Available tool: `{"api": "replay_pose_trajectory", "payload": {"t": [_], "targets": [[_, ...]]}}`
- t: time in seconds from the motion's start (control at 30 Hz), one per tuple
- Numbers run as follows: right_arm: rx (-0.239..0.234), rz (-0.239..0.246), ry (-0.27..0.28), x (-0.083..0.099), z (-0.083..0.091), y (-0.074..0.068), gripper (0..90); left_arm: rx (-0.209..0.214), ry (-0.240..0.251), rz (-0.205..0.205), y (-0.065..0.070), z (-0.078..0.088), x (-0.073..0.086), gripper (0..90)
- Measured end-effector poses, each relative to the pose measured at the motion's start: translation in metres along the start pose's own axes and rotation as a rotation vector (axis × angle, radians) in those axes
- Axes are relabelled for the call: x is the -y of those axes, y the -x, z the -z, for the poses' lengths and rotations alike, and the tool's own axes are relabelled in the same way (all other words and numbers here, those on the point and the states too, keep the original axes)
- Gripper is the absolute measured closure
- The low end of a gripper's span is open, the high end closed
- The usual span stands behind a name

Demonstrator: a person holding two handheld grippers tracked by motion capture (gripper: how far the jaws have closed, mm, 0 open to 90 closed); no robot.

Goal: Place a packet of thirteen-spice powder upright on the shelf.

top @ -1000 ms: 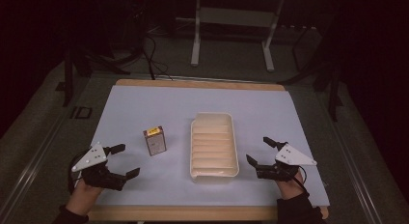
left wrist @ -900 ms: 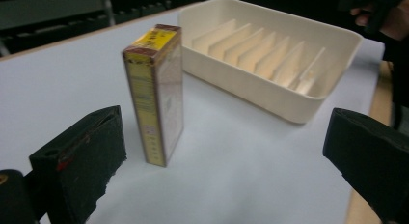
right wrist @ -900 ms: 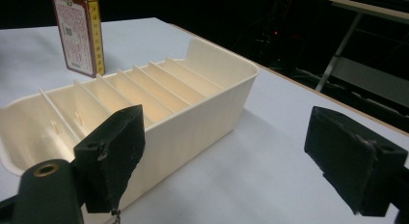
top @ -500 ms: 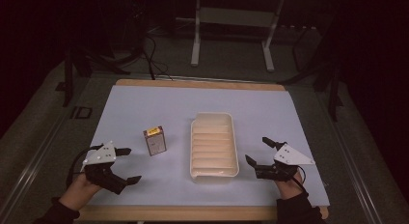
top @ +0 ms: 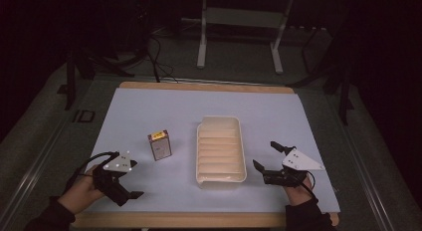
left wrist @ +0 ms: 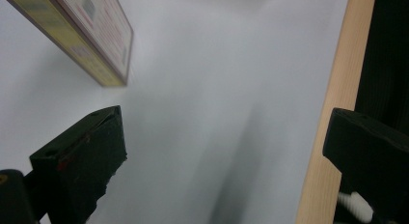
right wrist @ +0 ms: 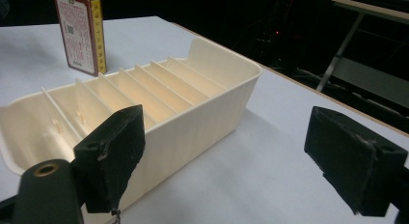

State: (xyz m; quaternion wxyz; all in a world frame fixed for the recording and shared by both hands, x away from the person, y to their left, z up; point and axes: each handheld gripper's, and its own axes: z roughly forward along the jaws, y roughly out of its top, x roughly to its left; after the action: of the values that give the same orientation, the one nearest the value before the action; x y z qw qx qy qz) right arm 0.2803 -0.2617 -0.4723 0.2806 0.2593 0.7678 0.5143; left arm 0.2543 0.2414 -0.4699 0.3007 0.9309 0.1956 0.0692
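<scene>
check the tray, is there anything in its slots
No, in the right gripper view the cream tray has bare slots between its dividers, and the small box stands outside it on the table.

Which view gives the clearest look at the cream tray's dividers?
The right gripper view: the tray sits close, its thin dividers and empty slots plain to see. The high view shows the whole tray from above, but small, the dividers reading as faint ridges. The left gripper view looks at the small box instead.

Dim room; only the pale blue-white tabletop [top: 278, 116] is lit from above. The left gripper view is motion-blurred, and the small yellow-edged printed box [left wrist: 91, 35] smears.
</scene>
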Motion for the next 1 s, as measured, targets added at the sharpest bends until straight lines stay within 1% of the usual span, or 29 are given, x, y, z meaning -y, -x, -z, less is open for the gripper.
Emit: {"api": "replay_pose_trajectory", "payload": {"t": [0.03,0.07,0.1,0.13,0.17,0.2,0.23,0.27,0.3,0.33,0.37,0.4,0.43,0.47,0.5,0.53,0.57,0.6,0.63,0.67,0.83,0.87,0.9,0.93,1.0], "targets": [[0.0,0.0,0.001,0.0,0.0,0.0,14.3,0.014,-0.02,-0.004,0.0,0.0,-0.001,1.6],[0.001,0.0,0.001,0.0,0.0,0.0,14.3,0.015,-0.039,-0.01,0.0,0.0,-0.002,1.6],[0.001,0.0,0.001,0.0,0.0,0.0,14.3,0.015,-0.039,-0.01,0.0,0.0,-0.002,1.7],[0.001,-0.001,0.003,0.0,0.0,0.0,14.3,0.014,-0.076,-0.03,0.0,-0.001,-0.004,1.6],[0.001,-0.001,0.004,0.0,0.0,0.0,14.3,0.017,-0.089,-0.032,0.0,-0.001,-0.005,1.6],[0.001,0.0,0.003,0.0,0.0,0.0,14.3,0.022,-0.113,-0.026,0.001,-0.001,-0.007,1.7],[0.002,0.0,0.002,0.0,0.0,0.0,14.3,0.022,-0.113,-0.026,0.001,-0.001,-0.007,1.6],[0.001,0.0,0.002,0.0,0.0,0.0,14.3,0.031,-0.157,-0.032,0.001,-0.002,-0.008,1.7],[0.001,-0.001,0.004,0.0,0.0,0.0,14.3,0.031,-0.157,-0.032,0.001,-0.002,-0.008,1.7],[0.001,0.001,0.003,0.0,0.001,0.0,14.3,0.033,-0.193,-0.038,0.002,-0.003,-0.009,1.6],[0.001,0.001,0.003,0.0,0.001,0.0,14.3,0.036,-0.218,-0.046,0.002,-0.004,-0.01,1.7],[0.001,0.0,0.002,-0.001,0.001,0.0,14.3,0.036,-0.218,-0.046,0.002,-0.004,-0.01,1.7],[0.001,0.0,0.002,-0.001,0.001,0.0,14.3,0.043,-0.259,-0.056,0.002,-0.006,-0.011,1.7],[0.002,0.0,0.002,-0.001,0.001,0.0,14.3,0.035,-0.282,-0.071,0.003,-0.007,-0.011,1.7],[0.002,0.0,0.002,-0.001,0.001,0.0,14.3,0.035,-0.282,-0.071,0.003,-0.007,-0.011,2.6],[0.002,0.0,0.003,-0.001,0.001,0.0,14.3,0.033,-0.308,-0.079,0.004,-0.007,-0.012,8.0],[0.002,0.0,0.003,-0.001,0.001,0.0,14.3,0.033,-0.308,-0.079,0.004,-0.007,-0.012,9.6],[0.007,0.002,0.003,-0.001,0.001,0.0,14.3,0.049,-0.324,-0.05,0.003,-0.007,-0.014,9.6],[0.007,0.001,0.004,-0.001,0.001,0.0,14.3,0.054,-0.327,-0.028,0.002,-0.007,-0.015,9.4],[0.01,0.0,0.005,-0.001,0.001,0.0,14.3,0.058,-0.339,-0.018,0.001,-0.007,-0.015,8.4],[0.014,0.001,0.005,-0.001,0.002,0.0,14.3,0.077,-0.411,-0.007,0.002,-0.007,-0.021,8.4],[0.014,0.001,0.005,-0.001,0.002,0.0,14.3,0.083,-0.422,-0.004,0.002,-0.007,-0.022,8.4],[0.014,0.003,0.006,-0.001,0.002,0.0,14.3,0.083,-0.422,-0.004,0.002,-0.007,-0.022,8.4],[0.013,0.002,0.005,-0.001,0.002,0.0,14.3,0.095,-0.447,0.014,0.003,-0.007,-0.025,8.2],[0.013,0.0,0.005,-0.001,0.002,0.0,14.3,0.087,-0.465,0.02,0.003,-0.007,-0.028,7.6]]}}
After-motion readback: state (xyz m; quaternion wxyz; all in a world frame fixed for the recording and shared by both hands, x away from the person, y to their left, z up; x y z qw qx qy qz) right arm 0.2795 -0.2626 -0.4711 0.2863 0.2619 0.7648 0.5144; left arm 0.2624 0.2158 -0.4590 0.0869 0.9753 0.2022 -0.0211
